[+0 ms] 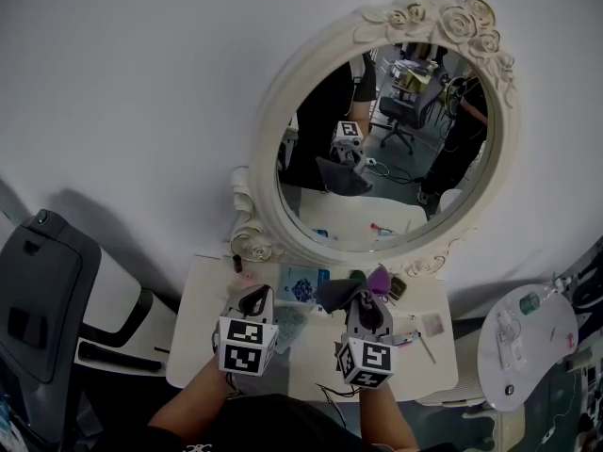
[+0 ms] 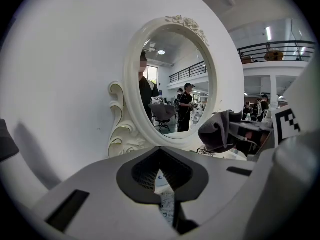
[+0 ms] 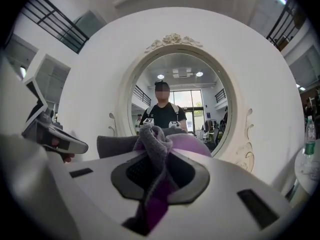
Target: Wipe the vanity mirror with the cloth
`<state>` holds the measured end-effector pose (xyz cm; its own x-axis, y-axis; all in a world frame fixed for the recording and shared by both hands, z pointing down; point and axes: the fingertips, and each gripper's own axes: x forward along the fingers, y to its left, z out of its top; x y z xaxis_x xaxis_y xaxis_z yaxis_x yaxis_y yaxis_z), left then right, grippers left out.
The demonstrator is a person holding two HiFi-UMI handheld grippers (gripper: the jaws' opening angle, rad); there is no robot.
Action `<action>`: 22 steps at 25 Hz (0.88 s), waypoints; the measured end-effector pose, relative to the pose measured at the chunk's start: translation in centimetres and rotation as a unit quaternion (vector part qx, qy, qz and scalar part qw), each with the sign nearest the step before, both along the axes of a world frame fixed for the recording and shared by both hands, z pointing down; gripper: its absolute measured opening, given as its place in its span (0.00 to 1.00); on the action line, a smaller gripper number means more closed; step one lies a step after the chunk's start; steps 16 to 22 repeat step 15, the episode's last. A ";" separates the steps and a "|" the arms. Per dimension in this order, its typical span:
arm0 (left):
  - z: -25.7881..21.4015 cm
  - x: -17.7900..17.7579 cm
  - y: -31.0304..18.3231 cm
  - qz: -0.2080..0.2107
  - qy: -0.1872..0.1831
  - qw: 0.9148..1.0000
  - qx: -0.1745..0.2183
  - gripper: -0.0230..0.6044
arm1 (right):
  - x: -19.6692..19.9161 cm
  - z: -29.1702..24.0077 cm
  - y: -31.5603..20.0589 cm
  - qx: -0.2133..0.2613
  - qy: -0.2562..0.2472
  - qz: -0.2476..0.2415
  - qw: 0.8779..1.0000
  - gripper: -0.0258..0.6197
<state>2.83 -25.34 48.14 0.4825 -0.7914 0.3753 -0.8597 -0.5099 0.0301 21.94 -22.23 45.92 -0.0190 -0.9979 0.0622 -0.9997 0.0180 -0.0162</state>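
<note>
The oval vanity mirror [image 1: 386,158] in its ornate white frame stands on a white table [image 1: 193,347] against the wall. It also fills the left gripper view [image 2: 172,84] and the right gripper view [image 3: 175,99]. My right gripper [image 1: 363,301] [image 3: 157,184] is shut on a grey and purple cloth [image 1: 339,292] [image 3: 155,144], held low in front of the mirror's base and apart from the glass. The cloth [image 2: 217,130] also shows in the left gripper view. My left gripper [image 1: 252,299] [image 2: 165,184] hovers over the table left of it, jaws together with nothing in them.
A blue patterned card [image 1: 303,285], a purple item [image 1: 379,279] and small bits [image 1: 433,325] lie on the table. A dark chair [image 1: 42,290] stands at the left. A round white side table [image 1: 509,365] with a bottle [image 1: 529,301] is at the right.
</note>
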 end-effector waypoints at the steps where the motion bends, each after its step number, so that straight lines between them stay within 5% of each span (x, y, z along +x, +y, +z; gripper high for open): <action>1: 0.1 0.0 0.0 0.000 -0.001 1.000 -0.001 0.03 | -0.2 -0.1 0.1 0.001 0.007 -0.002 1.000 0.12; 22: 0.3 -0.2 0.2 0.000 -0.008 1.000 -0.004 0.03 | -1.1 -0.6 0.5 0.007 0.015 -0.011 1.000 0.12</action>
